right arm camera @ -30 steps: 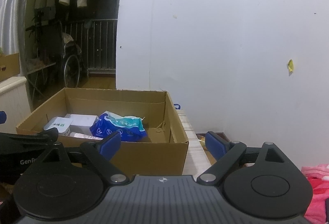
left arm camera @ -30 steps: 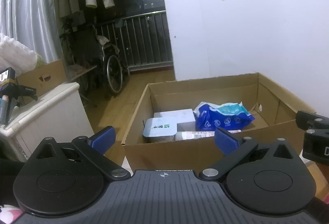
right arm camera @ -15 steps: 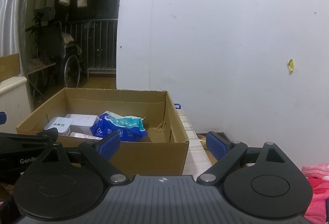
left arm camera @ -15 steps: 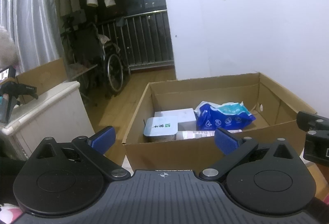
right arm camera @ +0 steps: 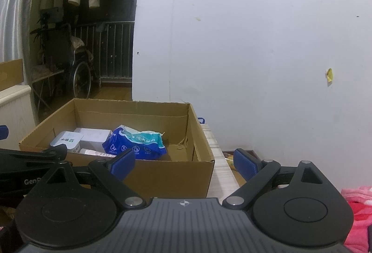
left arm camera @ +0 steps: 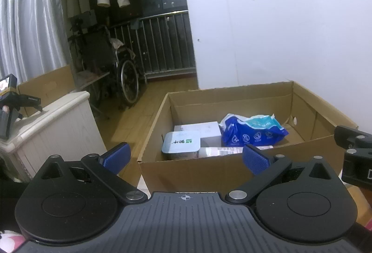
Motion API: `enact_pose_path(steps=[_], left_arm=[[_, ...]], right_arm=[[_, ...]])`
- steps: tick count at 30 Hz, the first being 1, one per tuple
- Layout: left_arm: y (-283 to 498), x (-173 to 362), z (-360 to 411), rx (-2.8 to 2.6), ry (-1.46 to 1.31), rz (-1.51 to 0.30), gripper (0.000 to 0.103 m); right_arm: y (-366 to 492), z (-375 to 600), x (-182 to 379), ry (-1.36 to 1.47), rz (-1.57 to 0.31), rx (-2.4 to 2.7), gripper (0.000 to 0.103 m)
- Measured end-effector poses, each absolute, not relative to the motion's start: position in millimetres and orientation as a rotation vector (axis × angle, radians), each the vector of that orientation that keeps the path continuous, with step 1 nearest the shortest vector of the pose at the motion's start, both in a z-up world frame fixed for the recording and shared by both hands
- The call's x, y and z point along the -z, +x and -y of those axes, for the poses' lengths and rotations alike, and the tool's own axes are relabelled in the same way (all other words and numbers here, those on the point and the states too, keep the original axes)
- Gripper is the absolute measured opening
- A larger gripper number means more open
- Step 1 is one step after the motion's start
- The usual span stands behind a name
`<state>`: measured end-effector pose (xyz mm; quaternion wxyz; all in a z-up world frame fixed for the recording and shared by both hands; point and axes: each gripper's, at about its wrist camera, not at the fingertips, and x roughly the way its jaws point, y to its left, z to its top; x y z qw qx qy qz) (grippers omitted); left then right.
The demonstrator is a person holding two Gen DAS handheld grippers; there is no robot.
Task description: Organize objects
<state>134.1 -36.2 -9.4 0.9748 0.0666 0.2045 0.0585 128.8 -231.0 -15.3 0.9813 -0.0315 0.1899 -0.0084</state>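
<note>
- Landmark: an open-topped cardboard box (left arm camera: 232,174), flaps absent or folded, standing in front of a white wall (left arm camera: 279,20).
- Contents, left part of the box: a pale blue lidded tub (left arm camera: 181,145) with a green-marked label, close to the near wall.
- Just behind the tub: a white carton (left arm camera: 204,132), lying flat and touching the tub.
- Along the near wall, right of the tub: a white tube with a printed label (left arm camera: 223,150), lying on its side; its right end is hidden by the gripper finger.
- Centre of the box: a crumpled blue and teal plastic pack (left arm camera: 251,132), lying just beside the white carton.
- Right part of the box: bare cardboard floor (right arm camera: 179,148) is visible.
- Left gripper (left arm camera: 186,157): hovers short of the near wall of the box, jaws spread wide, nothing between the blue pads.
- Right gripper (right arm camera: 183,161): hovers at the near right corner of the box, jaws spread wide, holding nothing.
- Left of the box: a white cabinet (left arm camera: 46,125).
- Right of the box: pink fabric (right arm camera: 358,206), well apart from it.
</note>
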Motion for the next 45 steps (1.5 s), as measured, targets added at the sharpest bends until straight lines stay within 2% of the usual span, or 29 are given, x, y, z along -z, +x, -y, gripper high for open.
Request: enact_pose_path(steps=[45], left_arm=[[134.4, 10.2, 37.5, -0.112, 0.138, -0.416, 0.103]], right_arm=[[129.8, 230.4, 18.2, -0.062, -0.383, 0.014, 0.095]])
